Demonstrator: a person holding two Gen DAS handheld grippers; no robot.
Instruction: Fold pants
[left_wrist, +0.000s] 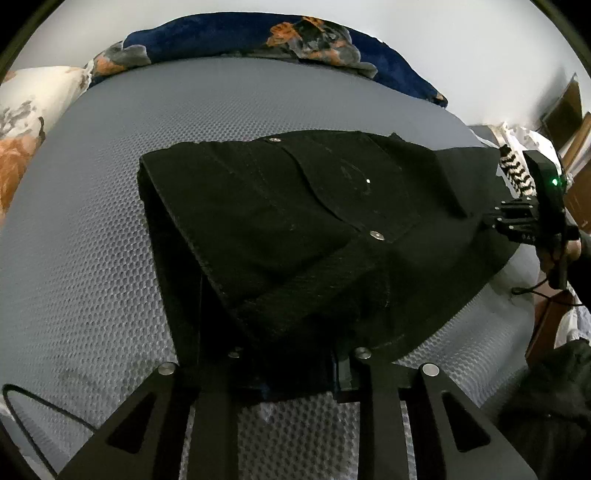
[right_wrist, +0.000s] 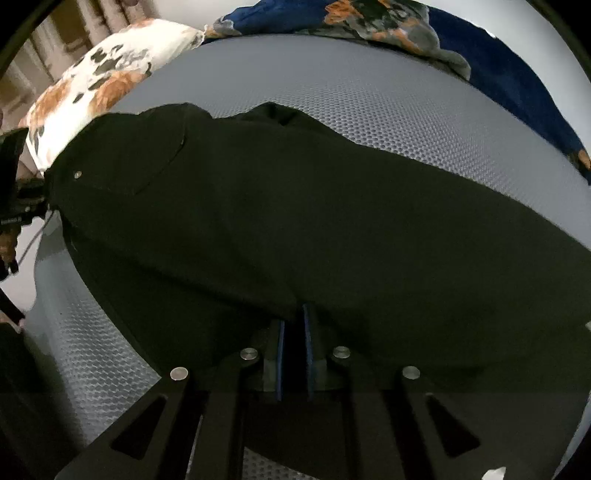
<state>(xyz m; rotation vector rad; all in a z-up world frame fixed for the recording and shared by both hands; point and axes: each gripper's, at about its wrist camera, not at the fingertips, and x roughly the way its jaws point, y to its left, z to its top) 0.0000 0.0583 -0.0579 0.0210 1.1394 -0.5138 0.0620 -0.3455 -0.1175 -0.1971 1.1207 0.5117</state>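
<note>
The black pants (left_wrist: 295, 229) are spread across the grey honeycomb-textured mattress (left_wrist: 92, 229) of a bed, with their long axis running sideways between the two tongs. The waist end, with its pocket and metal rivets, is seen toward the left tongs (left_wrist: 295, 365), while the rest of the cloth stretches toward the right tongs (right_wrist: 293, 343). In the left wrist view, the near edge of the pants is drawn between the fingers of the left tongs, which are closed onto the cloth. In the right wrist view, the blue-padded fingers (right_wrist: 280, 354) are narrowed to a small gap, with a fold of the pants pinched between them. A dark blue flowered blanket (left_wrist: 258, 37) and a white flowered pillow (right_wrist: 110, 81) are seen at the far edge of the bed.
</note>
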